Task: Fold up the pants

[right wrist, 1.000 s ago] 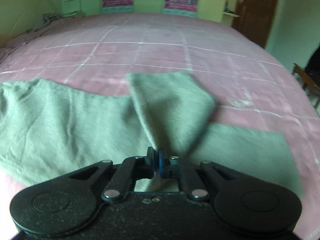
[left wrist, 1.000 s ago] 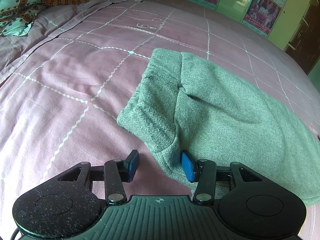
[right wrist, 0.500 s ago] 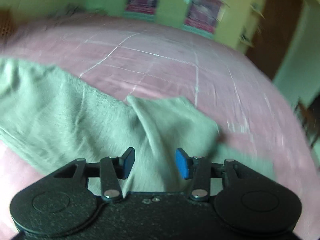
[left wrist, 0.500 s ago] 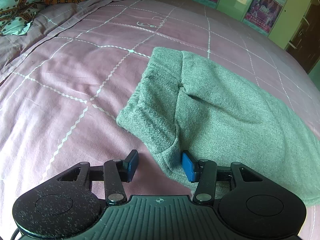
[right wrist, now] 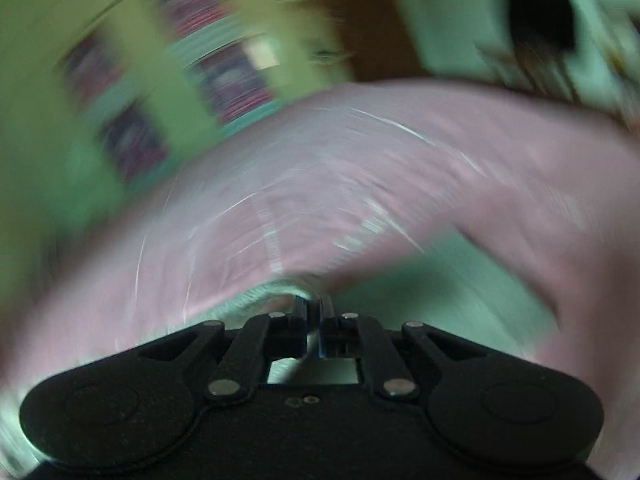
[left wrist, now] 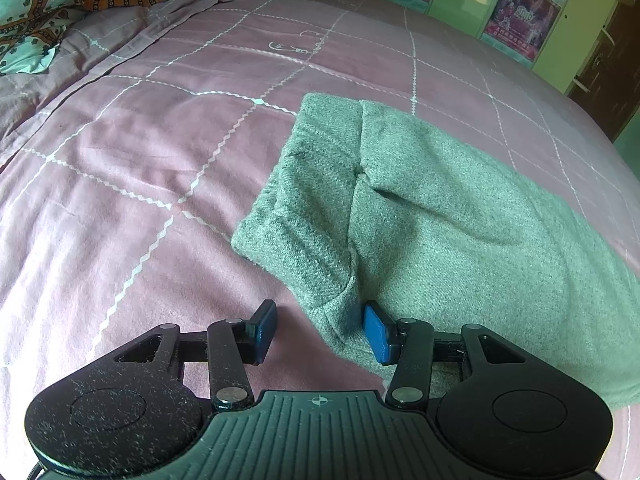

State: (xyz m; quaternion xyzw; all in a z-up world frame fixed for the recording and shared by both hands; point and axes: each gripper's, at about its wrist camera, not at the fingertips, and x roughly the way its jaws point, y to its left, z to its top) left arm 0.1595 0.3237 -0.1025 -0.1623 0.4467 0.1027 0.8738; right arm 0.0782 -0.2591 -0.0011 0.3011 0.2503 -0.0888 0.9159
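**Inspector:** Left wrist view first. Report the pants (left wrist: 436,216).

**Assistant:** Grey-green pants lie flat on the bed (left wrist: 132,152), toward its right side, waistband end nearest the middle, legs running off to the right edge. A pink sheet with a white grid covers the bed. Patterned pillows (left wrist: 36,12) sit at the far left corner.

**Inspector:** Left gripper (left wrist: 320,330)?

**Assistant:** Jaws apart. The near corner of the waistband lies between the blue pads (left wrist: 376,332); the right pad touches the cloth, the left pad stands clear over bare sheet. No clamp on the fabric.

**Inspector:** Right wrist view?

**Assistant:** Heavily blurred. Right gripper (right wrist: 314,320) has its jaws just closed, fingers together. A thin fold of pale green cloth runs up to the pads and shows in the slot behind them, so it reads as pinched on the pants (right wrist: 460,280). More green cloth lies beyond on the right, pink sheet past it.

**Inspector:** Background?

**Assistant:** Green wall with posters (left wrist: 520,20) along the far edge.
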